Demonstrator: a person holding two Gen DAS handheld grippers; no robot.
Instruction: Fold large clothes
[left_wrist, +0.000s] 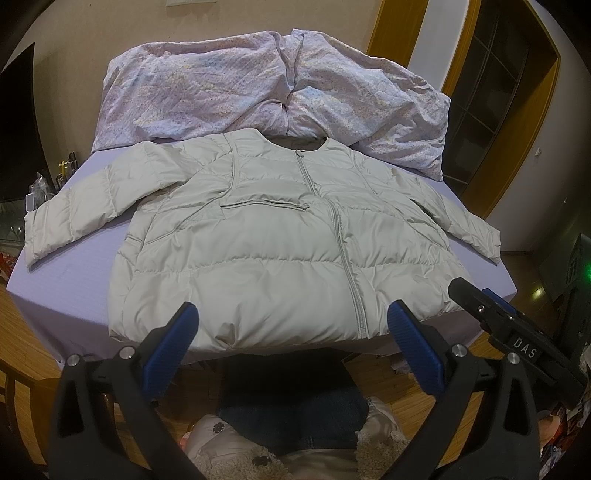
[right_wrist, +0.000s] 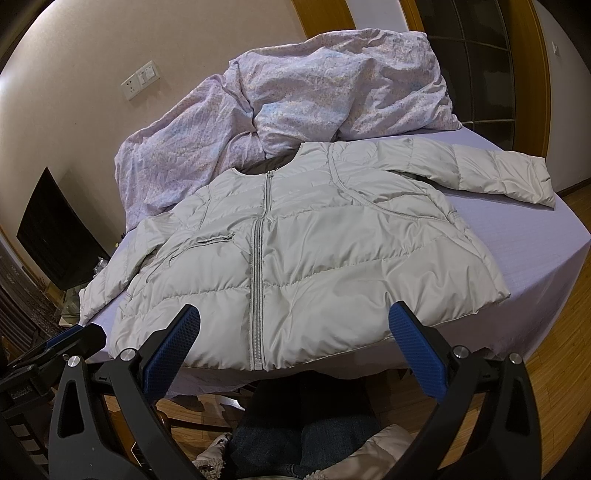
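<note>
While seen from left wrist, left claw (left_wrist: 293, 326) gapes wide, empty, above hem of pale grey quilted zip jacket (left_wrist: 266, 236) spread flat on lilac-sheeted bed (left_wrist: 74, 295) | Right wrist: right claw (right_wrist: 293, 326) wide apart, holding nothing, over same hem.

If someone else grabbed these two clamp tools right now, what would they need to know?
Left gripper: open, empty, hanging just short of the jacket's hem.
Right gripper: open, empty, also near the hem.
The pale puffer jacket lies flat, face up, zipped, on the lavender bed sheet, hem toward you, both sleeves spread out to the sides. A crumpled floral duvet sits behind the collar.
Done: jacket laid out.
Left: every fold; probably sleeves in first, then the body.
</note>
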